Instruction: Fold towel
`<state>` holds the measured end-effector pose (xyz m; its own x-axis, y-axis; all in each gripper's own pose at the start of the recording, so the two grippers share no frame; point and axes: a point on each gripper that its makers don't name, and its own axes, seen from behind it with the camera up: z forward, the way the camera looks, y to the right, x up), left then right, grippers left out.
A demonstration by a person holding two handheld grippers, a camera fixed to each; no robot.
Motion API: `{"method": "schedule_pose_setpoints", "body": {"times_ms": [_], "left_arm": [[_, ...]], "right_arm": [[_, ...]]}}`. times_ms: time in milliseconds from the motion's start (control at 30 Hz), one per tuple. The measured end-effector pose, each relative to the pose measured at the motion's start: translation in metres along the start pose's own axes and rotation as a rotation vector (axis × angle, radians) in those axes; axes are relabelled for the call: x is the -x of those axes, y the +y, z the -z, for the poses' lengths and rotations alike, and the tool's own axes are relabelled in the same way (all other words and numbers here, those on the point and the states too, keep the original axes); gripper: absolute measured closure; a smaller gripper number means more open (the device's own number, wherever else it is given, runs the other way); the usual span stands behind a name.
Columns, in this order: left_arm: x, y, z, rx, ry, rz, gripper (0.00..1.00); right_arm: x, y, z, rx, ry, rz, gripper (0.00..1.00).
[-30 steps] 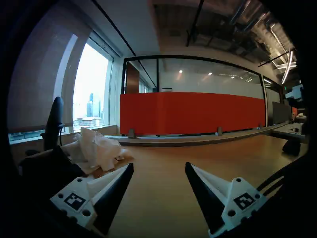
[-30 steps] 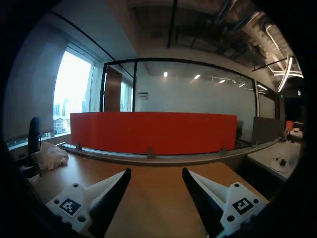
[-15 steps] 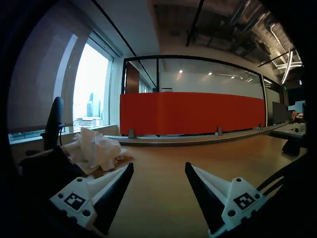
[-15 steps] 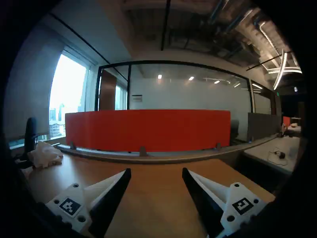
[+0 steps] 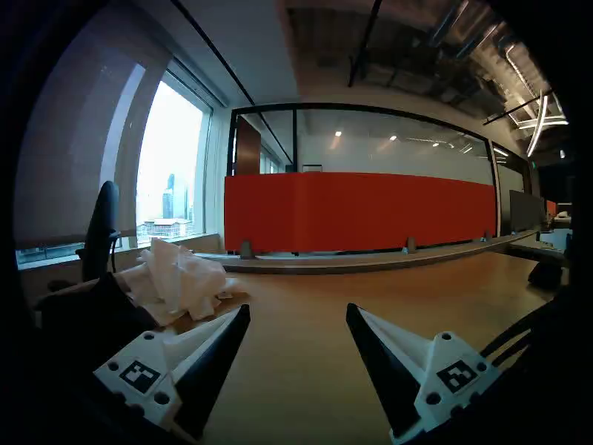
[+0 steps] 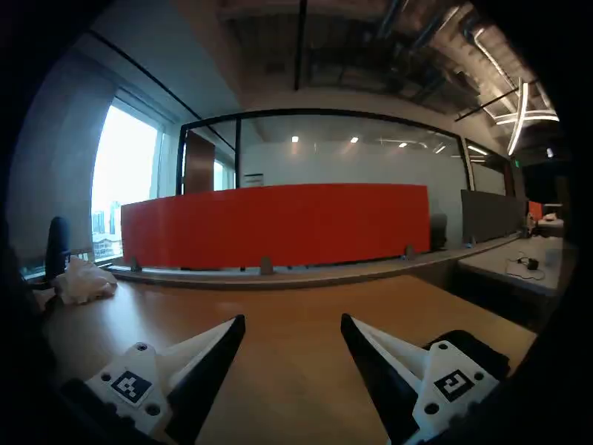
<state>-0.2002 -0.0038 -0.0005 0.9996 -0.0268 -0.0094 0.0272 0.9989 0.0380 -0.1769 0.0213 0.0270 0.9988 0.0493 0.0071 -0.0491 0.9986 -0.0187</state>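
Note:
A crumpled white towel (image 5: 178,283) lies in a heap on the wooden table (image 5: 311,356), ahead and to the left of my left gripper (image 5: 298,325). That gripper is open, with nothing between its fingers, low over the table. In the right gripper view the same towel (image 6: 83,280) sits far off at the left. My right gripper (image 6: 293,334) is open too, empty, and hovers just above the table (image 6: 296,371).
A red divider panel (image 5: 356,210) runs along the table's far edge, with a glass wall behind it. A dark office chair (image 5: 100,233) stands by the window at left. A dark object (image 5: 547,276) rests at the table's right side, and another dark object (image 6: 474,348) lies behind the right finger.
The left gripper has stayed still. The right gripper has moved and tilted, so the towel drifted further left and a dark object came into view by its right finger.

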Motion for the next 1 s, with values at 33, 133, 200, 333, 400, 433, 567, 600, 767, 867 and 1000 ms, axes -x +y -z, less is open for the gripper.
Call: {"method": "schedule_pose_setpoints", "body": {"times_ms": [33, 133, 200, 333, 400, 433, 567, 600, 767, 867, 1000], "left_arm": [[0.000, 0.000, 0.000, 0.000, 0.000, 0.000, 0.04], [0.000, 0.000, -0.001, 0.000, 0.000, 0.000, 0.04], [0.000, 0.001, -0.001, 0.000, 0.000, 0.000, 0.03], [0.000, 0.000, -0.001, 0.000, 0.000, 0.000, 0.04], [0.000, 0.000, 0.000, 0.000, 0.000, 0.000, 0.04], [0.000, 0.000, -0.001, 0.000, 0.000, 0.000, 0.04], [0.000, 0.000, -0.001, 0.000, 0.000, 0.000, 0.04], [0.000, 0.001, -0.001, 0.000, 0.000, 0.000, 0.04], [0.000, 0.001, 0.000, 0.000, 0.000, 0.000, 0.04], [0.000, 0.000, 0.000, 0.000, 0.000, 0.000, 0.04], [0.000, 0.001, 0.000, 0.000, 0.000, 0.000, 0.04]], "right_arm": [[0.003, 0.001, 0.000, 0.000, 0.000, 0.002, 0.00], [0.011, 0.002, 0.001, 0.001, 0.001, 0.004, 0.00], [0.016, 0.002, 0.001, -0.001, 0.000, 0.005, 0.00], [0.023, 0.001, 0.002, -0.008, -0.006, 0.008, 0.00], [0.024, 0.001, 0.003, -0.008, -0.004, 0.009, 0.00], [0.024, 0.001, 0.003, -0.008, -0.002, 0.010, 0.00], [0.024, 0.001, 0.003, -0.008, 0.001, 0.010, 0.00], [0.024, 0.001, 0.003, -0.007, 0.001, 0.011, 0.00], [0.024, 0.000, 0.004, -0.005, 0.003, 0.014, 0.00], [0.022, -0.002, 0.005, -0.004, 0.005, 0.017, 0.00], [0.022, -0.003, 0.005, -0.003, 0.010, 0.025, 0.00]]}}
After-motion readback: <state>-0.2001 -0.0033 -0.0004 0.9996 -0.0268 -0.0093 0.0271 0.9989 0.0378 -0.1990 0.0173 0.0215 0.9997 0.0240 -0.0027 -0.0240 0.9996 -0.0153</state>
